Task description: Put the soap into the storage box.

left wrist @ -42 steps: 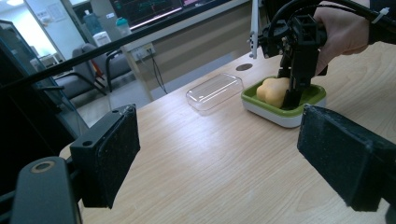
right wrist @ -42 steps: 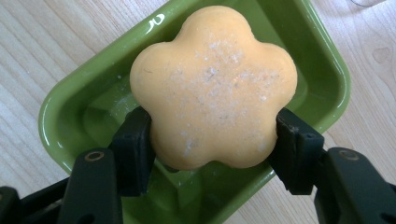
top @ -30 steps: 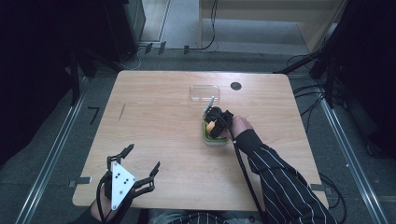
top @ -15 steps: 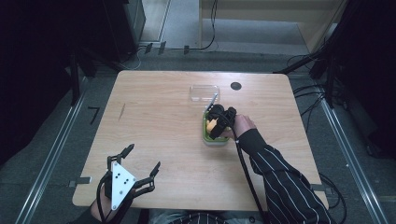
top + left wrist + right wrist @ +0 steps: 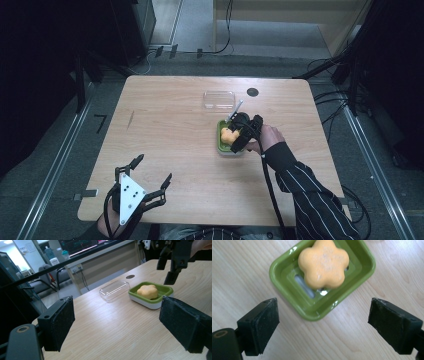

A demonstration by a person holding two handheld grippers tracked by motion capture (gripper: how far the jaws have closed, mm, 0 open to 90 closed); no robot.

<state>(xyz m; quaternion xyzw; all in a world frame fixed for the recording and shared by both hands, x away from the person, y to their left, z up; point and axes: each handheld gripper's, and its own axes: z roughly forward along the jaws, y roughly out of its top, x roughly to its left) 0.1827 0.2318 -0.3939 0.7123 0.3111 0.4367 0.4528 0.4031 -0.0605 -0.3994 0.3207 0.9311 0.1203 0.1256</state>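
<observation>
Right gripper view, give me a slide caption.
Open right gripper above a flower-shaped orange soap lying in a green dish on the wooden table.

The worktop [image 5: 175, 150] is evenly and softly lit from overhead in the high view, while the floor around it falls into deep shadow. That picture is slightly soft and grainy. In the right gripper view, small white glints sit on the wet green soap dish [image 5: 287, 272] beside the orange soap [image 5: 323, 263]. Jaw pads nearest each lens look blurred.
</observation>
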